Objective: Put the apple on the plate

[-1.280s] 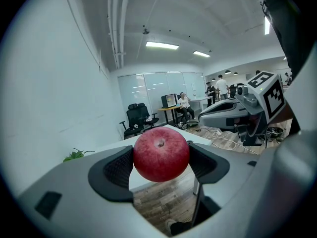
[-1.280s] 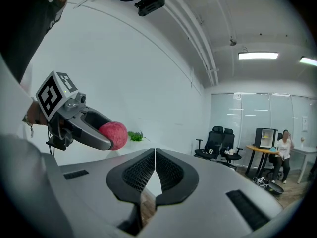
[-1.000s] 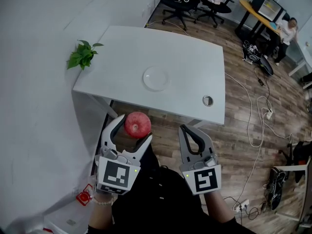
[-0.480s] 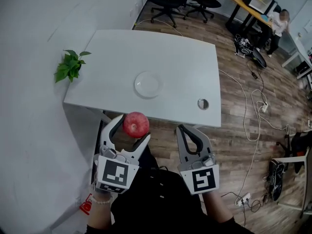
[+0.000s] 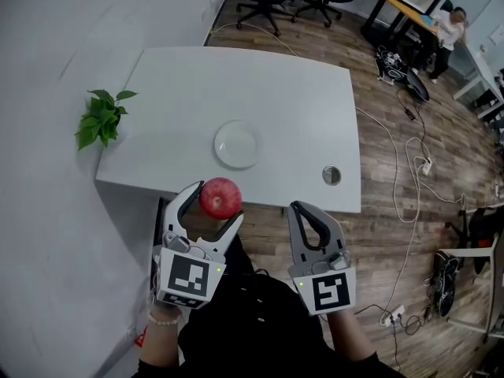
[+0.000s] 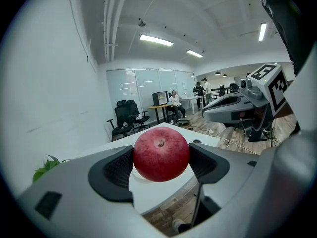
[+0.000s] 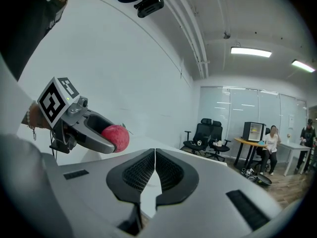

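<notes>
Left tongs [image 5: 213, 205] clamped on apple [image 6: 161, 154] across its widest girth, held in air just short of table [image 5: 299, 93] edge. Plate [image 5: 236, 144] ahead, bare. Right tongs [image 7: 155, 157] closed, empty. Apple likely firm, smooth, bruisable; may roll on release.

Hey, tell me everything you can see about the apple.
The apple is red, round and smooth-skinned, its stem dimple facing the left gripper view's camera. It is clamped on both sides between the dark ribbed pads of the left tongs, held in the air at the near edge of the white table, short of the plate.
</notes>
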Action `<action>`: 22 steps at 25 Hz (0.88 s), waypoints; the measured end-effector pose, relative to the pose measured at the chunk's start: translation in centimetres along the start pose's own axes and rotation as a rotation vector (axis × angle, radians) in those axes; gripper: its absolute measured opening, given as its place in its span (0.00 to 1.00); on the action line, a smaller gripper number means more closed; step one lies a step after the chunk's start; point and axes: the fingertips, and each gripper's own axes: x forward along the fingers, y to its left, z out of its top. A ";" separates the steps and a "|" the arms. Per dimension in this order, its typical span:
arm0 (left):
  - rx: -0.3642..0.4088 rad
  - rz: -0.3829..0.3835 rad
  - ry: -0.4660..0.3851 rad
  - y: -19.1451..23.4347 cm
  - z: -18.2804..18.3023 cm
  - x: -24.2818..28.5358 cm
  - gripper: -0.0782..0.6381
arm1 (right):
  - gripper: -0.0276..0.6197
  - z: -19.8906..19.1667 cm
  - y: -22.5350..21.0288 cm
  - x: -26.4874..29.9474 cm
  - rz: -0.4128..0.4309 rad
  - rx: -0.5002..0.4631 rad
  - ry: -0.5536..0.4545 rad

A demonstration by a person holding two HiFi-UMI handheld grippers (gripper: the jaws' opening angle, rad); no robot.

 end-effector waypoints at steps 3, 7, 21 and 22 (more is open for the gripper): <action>-0.015 -0.002 -0.005 1.3 -0.1 1.5 0.62 | 0.11 -0.2 -0.4 1.3 -0.001 -0.006 0.015; -0.107 0.018 -0.005 3.0 -0.2 3.2 0.62 | 0.11 -0.9 -1.2 2.9 -0.010 0.002 0.038; 0.052 -0.048 0.087 5.3 -4.0 11.8 0.62 | 0.11 -2.3 -4.6 8.3 -0.070 0.032 0.091; 0.050 -0.055 0.092 5.4 -4.3 12.3 0.62 | 0.11 -2.4 -4.8 8.7 -0.073 0.036 0.092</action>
